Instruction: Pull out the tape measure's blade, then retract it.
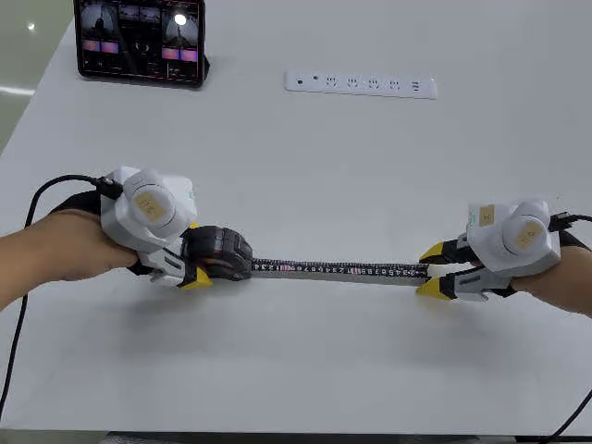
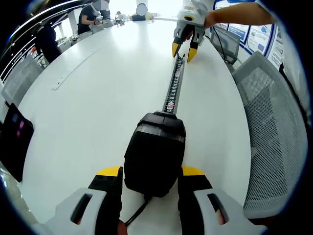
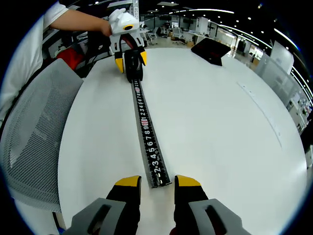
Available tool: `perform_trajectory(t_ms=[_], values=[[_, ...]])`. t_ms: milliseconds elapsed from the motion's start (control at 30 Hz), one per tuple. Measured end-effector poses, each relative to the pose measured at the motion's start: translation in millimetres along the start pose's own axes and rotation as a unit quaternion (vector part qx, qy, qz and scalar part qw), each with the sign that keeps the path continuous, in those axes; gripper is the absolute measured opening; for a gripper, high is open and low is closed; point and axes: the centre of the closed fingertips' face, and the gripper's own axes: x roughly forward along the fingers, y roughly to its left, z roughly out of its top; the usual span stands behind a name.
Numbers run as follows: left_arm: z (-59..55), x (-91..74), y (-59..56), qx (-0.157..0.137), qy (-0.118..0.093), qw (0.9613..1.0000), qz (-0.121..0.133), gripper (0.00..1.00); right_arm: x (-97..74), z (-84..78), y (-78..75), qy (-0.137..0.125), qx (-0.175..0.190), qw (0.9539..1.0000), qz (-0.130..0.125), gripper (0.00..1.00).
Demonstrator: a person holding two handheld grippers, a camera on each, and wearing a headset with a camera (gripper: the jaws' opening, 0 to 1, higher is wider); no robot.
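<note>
White yellow-tipped left gripper (image 1: 196, 253) clamped on black tape measure case (image 1: 220, 252); matching right gripper (image 1: 432, 270) jaws parted, facing it.

Left gripper (image 1: 199, 252) and right gripper (image 1: 431, 270): white moulded bodies, yellow-tipped black jaws, round tan sticker (image 1: 150, 205) apiece, black cable (image 1: 57, 178); wearer in white short sleeve (image 3: 53, 12), possibly black gloves (image 1: 79, 203).

Black tape measure case (image 1: 220, 252) upright at 9 o'clock end; black blade (image 1: 342, 269) with white numerals and red marks pulled out, lying flat, running straight toward 3 o'clock.
</note>
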Motion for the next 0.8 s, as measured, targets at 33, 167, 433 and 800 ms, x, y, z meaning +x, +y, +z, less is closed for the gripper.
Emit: perform_trajectory(t_ms=[33, 167, 433, 800], values=[[-0.1, -1.1, 0.3, -0.001, -0.001, 1.0, 0.001, 0.42, -0.7, 2.3, 0.2, -0.006, 0.005, 1.0, 0.0, 0.24], [-1.0, -5.1, 2.3, -0.007, -0.006, 0.9999, 0.007, 0.43, -1.3, 5.9, 3.6, -0.011, 0.012, 0.9999, 0.0, 0.26], [1.6, -16.4, 3.2, -0.034, -0.032, 0.9987, 0.02, 0.47, -6.6, 15.7, 8.4, -0.036, 0.044, 0.9982, -0.017, 0.3], [5.6, -27.6, 3.7, -0.067, -0.067, 0.9945, 0.045, 0.51, -19.6, 28.8, 13.8, -0.07, 0.082, 0.9926, -0.056, 0.42]])
